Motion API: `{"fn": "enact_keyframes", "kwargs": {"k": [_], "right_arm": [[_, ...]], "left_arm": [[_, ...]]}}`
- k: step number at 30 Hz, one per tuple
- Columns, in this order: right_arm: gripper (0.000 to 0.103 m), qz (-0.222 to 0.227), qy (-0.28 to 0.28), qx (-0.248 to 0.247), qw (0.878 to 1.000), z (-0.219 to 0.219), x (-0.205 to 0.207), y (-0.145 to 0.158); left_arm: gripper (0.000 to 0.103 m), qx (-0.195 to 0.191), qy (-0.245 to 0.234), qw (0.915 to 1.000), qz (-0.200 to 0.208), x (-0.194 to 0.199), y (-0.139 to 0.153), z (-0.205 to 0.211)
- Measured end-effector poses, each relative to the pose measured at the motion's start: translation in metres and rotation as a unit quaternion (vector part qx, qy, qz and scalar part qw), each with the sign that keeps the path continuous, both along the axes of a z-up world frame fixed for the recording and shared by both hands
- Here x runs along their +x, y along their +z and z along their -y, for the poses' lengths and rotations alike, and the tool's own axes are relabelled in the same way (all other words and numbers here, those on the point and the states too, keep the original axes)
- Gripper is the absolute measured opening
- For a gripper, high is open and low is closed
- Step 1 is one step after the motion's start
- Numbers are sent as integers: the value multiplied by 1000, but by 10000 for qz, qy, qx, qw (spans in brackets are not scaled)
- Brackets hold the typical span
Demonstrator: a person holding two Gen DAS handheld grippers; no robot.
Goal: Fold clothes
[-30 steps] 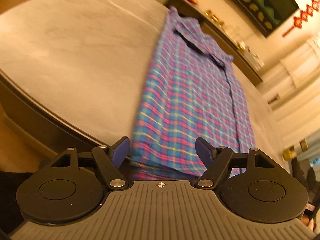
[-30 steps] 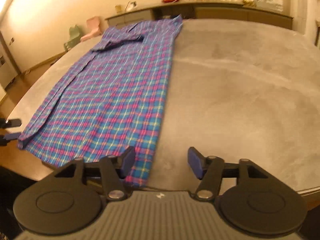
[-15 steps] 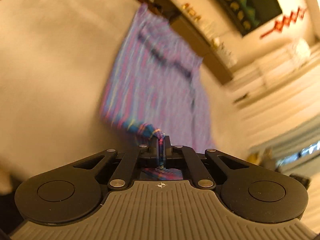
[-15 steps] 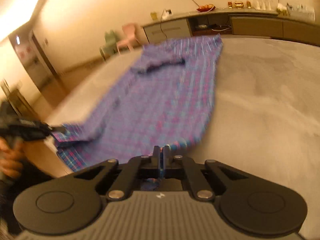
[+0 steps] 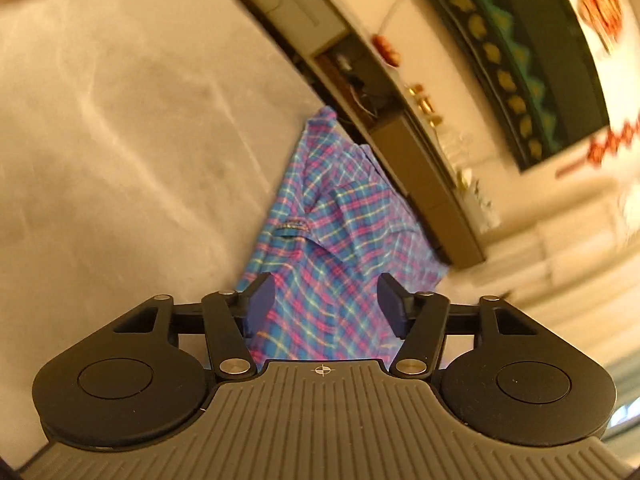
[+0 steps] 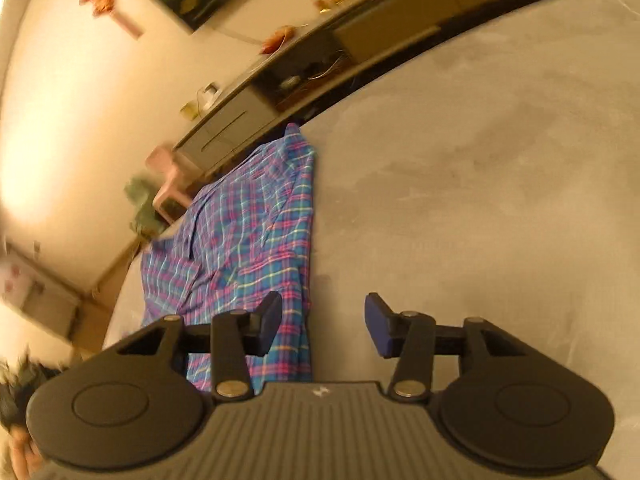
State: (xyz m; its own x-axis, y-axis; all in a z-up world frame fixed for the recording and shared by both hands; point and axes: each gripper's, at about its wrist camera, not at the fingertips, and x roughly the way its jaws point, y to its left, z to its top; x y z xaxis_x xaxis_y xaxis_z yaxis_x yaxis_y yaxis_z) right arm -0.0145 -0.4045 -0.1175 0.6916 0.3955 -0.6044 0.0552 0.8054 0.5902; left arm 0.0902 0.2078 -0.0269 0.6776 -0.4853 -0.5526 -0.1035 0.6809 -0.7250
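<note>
We note the plaid shirt (image 5: 332,240) lying folded on the grey table (image 5: 120,140). Left gripper (image 5: 326,300) gapes above it, fabric between the jaws, probably not touching. Right gripper (image 6: 322,322) is spread too, the shirt's edge under its left finger (image 6: 269,322).

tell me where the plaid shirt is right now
The plaid shirt lies folded on the grey table, just ahead of both open grippers, its far end toward the sideboard.

Soft woven plaid cloth shirt (image 5: 332,240) lies on a matt, mottled grey table (image 5: 120,140).
</note>
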Motion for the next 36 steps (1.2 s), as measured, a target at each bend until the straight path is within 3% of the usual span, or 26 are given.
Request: {"fn": "enact_keyframes", "kwargs": {"k": [2,5,10,12,15,19,22,25,27,30,32,34,36], "right_arm": [[47,106,371,-125,9992,-8,-8,8],[47,412,1009,-447,9930,-32,-33,23],[44,819,2136,-1510,9617,-89,-64,35],[39,595,2232,-2030,9515,-99,-64,23],[23,392,1901,-2380,9517,-90,-59,14],[25,293,1533,-1989,9675,-74,-58,24],[25,745,1610,-1974,9641,-83,-69,40],[25,751,1726,-2174,9578,-99,-68,39],[25,602,1689,-2377,9546,-105,-57,32],[25,275,1504,-2700,9506,-108,-37,16],[24,304,1359,-2706,9526,-100,-35,16],[27,483,1250,-2589,9566,-92,-42,28],[27,747,1300,-2502,9565,-89,-49,37]], "left_arm": [[59,579,-292,9979,63,-9,4,9],[61,1328,-803,9876,229,-25,3,23],[59,2417,-1352,9601,398,-44,-16,48],[54,2793,-1360,9495,441,-47,-24,52],[54,3319,-1217,9337,568,-47,-30,52],[49,3351,-922,9356,614,-56,-14,46],[51,3314,-970,9312,1165,-72,13,57],[52,3068,-1440,9301,1417,-69,19,77],[52,3080,-1551,9300,1273,-55,14,86],[48,3375,-1588,9252,695,-23,-7,97],[44,3411,-1448,9274,507,-15,-18,92],[41,3361,-1400,9300,514,-21,-12,91],[45,3209,-1489,9321,778,-32,-3,92]]}}
